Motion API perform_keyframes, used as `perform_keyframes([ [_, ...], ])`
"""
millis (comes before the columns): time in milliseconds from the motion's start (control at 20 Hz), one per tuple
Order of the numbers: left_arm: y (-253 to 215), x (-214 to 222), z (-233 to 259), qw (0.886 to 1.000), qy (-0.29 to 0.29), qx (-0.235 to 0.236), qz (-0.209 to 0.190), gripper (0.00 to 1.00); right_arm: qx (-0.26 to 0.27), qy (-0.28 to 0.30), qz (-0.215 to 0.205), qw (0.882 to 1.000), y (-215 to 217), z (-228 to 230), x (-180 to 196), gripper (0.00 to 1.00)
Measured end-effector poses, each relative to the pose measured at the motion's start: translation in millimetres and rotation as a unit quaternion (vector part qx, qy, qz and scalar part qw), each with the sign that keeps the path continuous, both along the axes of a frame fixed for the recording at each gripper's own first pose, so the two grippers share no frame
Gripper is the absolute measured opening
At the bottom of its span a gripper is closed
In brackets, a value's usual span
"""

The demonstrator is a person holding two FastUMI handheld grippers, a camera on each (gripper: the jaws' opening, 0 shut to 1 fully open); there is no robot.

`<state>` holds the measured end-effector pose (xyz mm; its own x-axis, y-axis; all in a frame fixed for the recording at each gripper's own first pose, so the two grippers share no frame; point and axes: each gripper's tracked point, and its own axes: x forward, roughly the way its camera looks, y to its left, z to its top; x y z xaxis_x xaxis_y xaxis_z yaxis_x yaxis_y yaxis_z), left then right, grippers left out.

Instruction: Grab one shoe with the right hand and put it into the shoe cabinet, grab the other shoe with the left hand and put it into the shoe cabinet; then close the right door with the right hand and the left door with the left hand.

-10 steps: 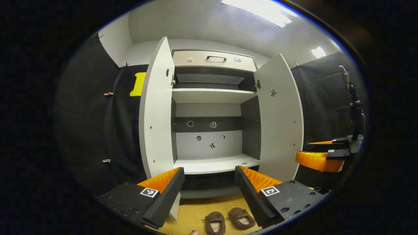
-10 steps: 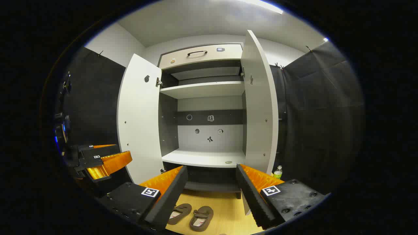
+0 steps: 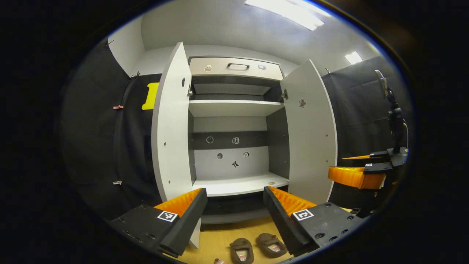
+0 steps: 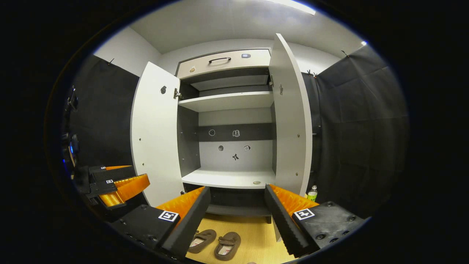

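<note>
A white shoe cabinet [image 3: 234, 108] stands ahead with its left door [image 3: 170, 128] and right door [image 3: 311, 132] both swung wide; its shelves are bare. Two brown shoes lie side by side on the wooden floor in front of it: one shoe [image 3: 242, 250] beside the other shoe [image 3: 271, 244], seen again as a pair [image 4: 227, 245] in the right gripper view. My left gripper [image 3: 234, 216] hangs open above them, holding nothing. My right gripper [image 4: 236, 216] is open too, above the shoes. Each gripper appears off to the side in the other's view, the right one [image 3: 357, 176] and the left one [image 4: 117, 185].
The cabinet has a top drawer with a dark handle [image 3: 238, 66]. A small bottle [image 4: 311, 193] stands on the floor by the right door. Black cloth walls close in on both sides. A stand [image 3: 394, 117] rises at the right.
Both views have shifted slightly; the cabinet sits a bit more to the left in the left gripper view. Both grippers stay open and the shoes have not moved.
</note>
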<state>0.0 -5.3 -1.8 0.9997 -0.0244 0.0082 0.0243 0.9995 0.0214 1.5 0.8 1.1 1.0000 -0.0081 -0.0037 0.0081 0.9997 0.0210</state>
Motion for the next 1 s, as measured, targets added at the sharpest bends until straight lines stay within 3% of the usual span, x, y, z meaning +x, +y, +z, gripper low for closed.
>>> perform_keyframes([
  [600,4,4,-8,1.000,0.003,-0.019,-0.017,0.98,-0.009,0.020,-0.002,1.000,18,-16,7,0.98],
  [1000,14,18,-24,1.000,0.012,-0.022,-0.018,0.98,0.001,0.080,0.002,0.997,32,-76,22,0.98],
])
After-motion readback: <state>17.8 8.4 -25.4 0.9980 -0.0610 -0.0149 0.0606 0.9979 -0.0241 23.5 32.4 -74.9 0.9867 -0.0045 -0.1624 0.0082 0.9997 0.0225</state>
